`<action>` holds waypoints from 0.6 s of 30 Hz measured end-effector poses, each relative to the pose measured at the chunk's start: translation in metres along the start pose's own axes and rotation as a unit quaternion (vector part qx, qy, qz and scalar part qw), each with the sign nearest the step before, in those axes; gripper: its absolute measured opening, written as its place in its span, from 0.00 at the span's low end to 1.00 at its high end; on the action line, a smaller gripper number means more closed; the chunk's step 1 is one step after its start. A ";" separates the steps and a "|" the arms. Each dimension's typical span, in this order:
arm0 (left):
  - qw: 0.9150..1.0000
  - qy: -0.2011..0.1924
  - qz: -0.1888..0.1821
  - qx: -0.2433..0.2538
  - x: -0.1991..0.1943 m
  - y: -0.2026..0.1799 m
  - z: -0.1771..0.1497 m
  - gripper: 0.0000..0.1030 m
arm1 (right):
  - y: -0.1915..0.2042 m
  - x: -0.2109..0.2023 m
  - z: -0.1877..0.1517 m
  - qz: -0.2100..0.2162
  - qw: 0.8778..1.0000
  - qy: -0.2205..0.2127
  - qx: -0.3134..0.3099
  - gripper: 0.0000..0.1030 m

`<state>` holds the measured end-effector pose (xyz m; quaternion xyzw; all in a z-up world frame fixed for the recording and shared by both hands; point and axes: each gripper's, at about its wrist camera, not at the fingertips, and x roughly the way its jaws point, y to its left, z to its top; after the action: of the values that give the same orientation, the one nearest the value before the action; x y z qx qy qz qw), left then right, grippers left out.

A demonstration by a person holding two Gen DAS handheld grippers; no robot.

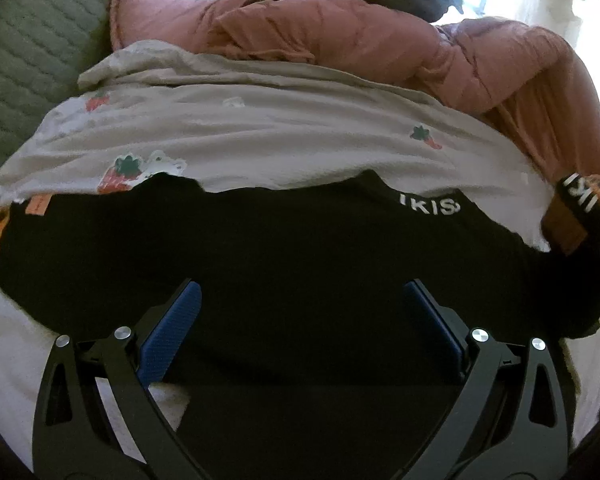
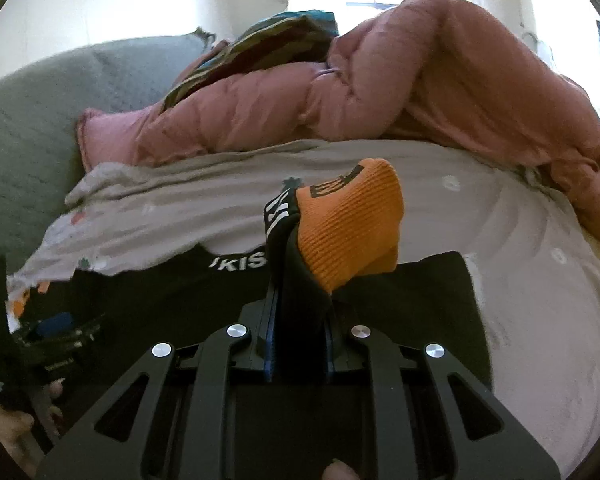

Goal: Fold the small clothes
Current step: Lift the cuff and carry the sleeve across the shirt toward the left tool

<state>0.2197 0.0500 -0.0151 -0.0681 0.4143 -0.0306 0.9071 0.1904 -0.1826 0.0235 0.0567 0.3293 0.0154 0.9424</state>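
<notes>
Pinching the orange ribbed cuff [image 2: 352,224] of a black garment [image 1: 284,264], the right gripper [image 2: 300,300] has its fingers pressed together on the cloth, lifting that end above the bed [image 1: 260,132]. The left gripper [image 1: 300,300], fingers spread and holding nothing, hovers directly over the garment's dark body. The garment lies flat with its long axis across both views, white lettering [image 1: 429,207] along its far edge.

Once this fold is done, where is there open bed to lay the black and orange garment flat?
Free: the pale strawberry-print sheet right of the black garment, up to the pink duvet, and the strip between the garment's top edge and the duvet. Crowded: the far side, where duvet and striped fabric pile up; the left gripper hangs over the garment's left.
</notes>
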 end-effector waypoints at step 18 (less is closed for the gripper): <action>0.997 0.030 -0.069 -0.032 0.009 0.017 -0.011 0.92 | 0.036 0.007 -0.031 0.074 0.996 0.033 -0.027 0.49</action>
<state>0.2178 0.0646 -0.0315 -0.1249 0.4364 -0.0821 0.8873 0.1769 -0.1430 -0.0004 0.0543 0.3548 0.0956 0.9285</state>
